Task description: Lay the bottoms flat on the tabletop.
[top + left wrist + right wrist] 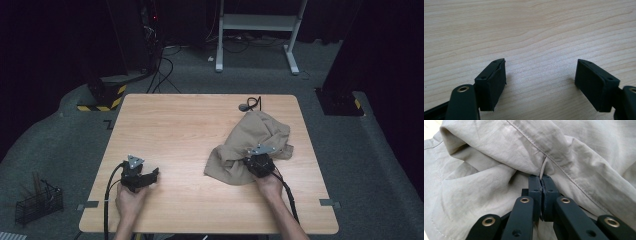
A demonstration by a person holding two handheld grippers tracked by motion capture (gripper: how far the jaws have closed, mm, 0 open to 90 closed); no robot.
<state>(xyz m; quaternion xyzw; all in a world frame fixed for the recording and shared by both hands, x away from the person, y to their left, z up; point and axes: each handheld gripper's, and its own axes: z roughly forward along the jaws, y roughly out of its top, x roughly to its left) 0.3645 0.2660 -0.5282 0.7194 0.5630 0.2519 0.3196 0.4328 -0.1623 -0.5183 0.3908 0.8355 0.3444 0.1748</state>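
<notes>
Across the pale wooden counter, the right gripper is pinching a fold of the crumpled beige garment on its right half and should be lifting slowly, while the left gripper is waiting open over bare wood.

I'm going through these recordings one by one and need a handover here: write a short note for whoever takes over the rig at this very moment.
Right gripper: shut on a fold of the beige garment, a thin edge of cloth pinched between its pads.
Left gripper: open, nothing between its jaws, low over the bare wooden table on the person's left.
The garment lies crumpled in a heap on the right half of the table; a small dark corded item lies just beyond it.
Done: first grip taken.
Left: the garment is not yet spread or folded; the left gripper likely needs a second hold.
</notes>
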